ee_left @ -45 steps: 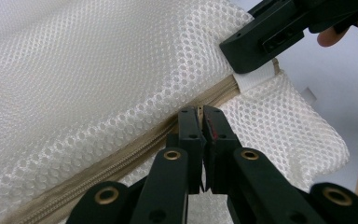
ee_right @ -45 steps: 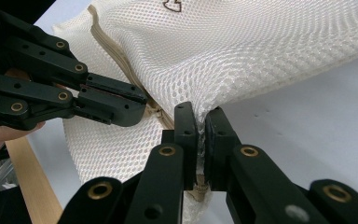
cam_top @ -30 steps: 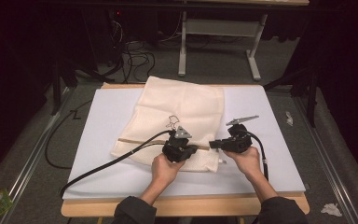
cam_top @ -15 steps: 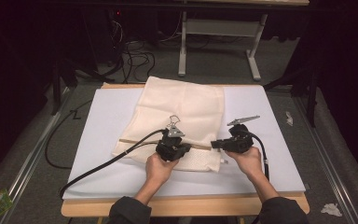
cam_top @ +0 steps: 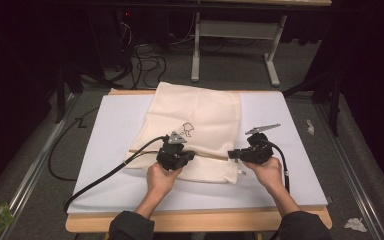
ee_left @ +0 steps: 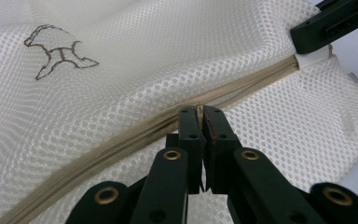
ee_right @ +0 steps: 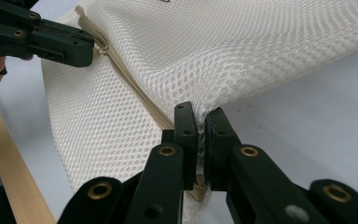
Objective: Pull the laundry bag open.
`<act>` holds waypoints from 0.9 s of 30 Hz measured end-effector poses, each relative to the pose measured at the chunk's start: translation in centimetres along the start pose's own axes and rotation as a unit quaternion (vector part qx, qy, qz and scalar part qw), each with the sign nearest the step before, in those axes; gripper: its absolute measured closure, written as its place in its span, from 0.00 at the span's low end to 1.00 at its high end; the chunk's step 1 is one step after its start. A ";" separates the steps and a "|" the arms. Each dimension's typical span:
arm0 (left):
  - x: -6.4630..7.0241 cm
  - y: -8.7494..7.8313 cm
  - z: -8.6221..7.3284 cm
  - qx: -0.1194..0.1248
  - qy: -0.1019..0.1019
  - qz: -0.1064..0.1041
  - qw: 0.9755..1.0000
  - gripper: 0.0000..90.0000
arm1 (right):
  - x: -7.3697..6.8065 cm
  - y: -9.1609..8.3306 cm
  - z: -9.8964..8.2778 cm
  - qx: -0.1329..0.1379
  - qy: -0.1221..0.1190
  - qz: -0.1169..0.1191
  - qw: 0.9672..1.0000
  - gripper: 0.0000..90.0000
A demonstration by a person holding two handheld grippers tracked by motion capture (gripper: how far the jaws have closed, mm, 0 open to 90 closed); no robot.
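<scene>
white table, cream mesh bag flat on it. left gripper clamped on zipper pull, right gripper pinching bag's right-end zipper.

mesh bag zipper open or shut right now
Shut along the visible stretch: in the left gripper view the zipper runs as one tan line, no gap, between the left gripper and right gripper.

Grey carpet floor, dark surroundings, white-legged desk, tangled cables behind.

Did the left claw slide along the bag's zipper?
Yes. The left claw slid leftward along the zipper, away from the right claw, against the horse logo.
</scene>
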State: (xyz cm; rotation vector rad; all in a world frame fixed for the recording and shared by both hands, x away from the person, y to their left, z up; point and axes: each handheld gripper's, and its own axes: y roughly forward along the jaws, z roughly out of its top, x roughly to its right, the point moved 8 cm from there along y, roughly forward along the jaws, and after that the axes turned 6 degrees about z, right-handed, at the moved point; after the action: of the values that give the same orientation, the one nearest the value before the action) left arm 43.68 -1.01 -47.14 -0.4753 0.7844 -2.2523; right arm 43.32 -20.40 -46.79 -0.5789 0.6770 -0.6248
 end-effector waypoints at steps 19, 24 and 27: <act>-0.7 -0.5 -0.2 0.001 -0.009 0.001 1.000 0.97 | 0.0 -0.1 0.1 0.006 -0.006 -0.008 1.000 0.96; -0.7 -0.6 -0.2 0.003 -0.011 0.001 1.000 0.97 | 0.0 -0.1 0.1 0.008 -0.005 -0.008 1.000 0.96; -0.8 -0.7 -0.2 0.005 -0.013 -0.001 1.000 0.97 | 0.0 -0.1 0.1 0.009 -0.007 -0.008 1.000 0.96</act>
State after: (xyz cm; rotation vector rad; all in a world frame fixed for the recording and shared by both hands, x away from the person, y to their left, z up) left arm 43.78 0.05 -46.98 -0.4998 0.7601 -2.2454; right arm 43.40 -20.44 -46.70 -0.5712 0.6540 -0.6401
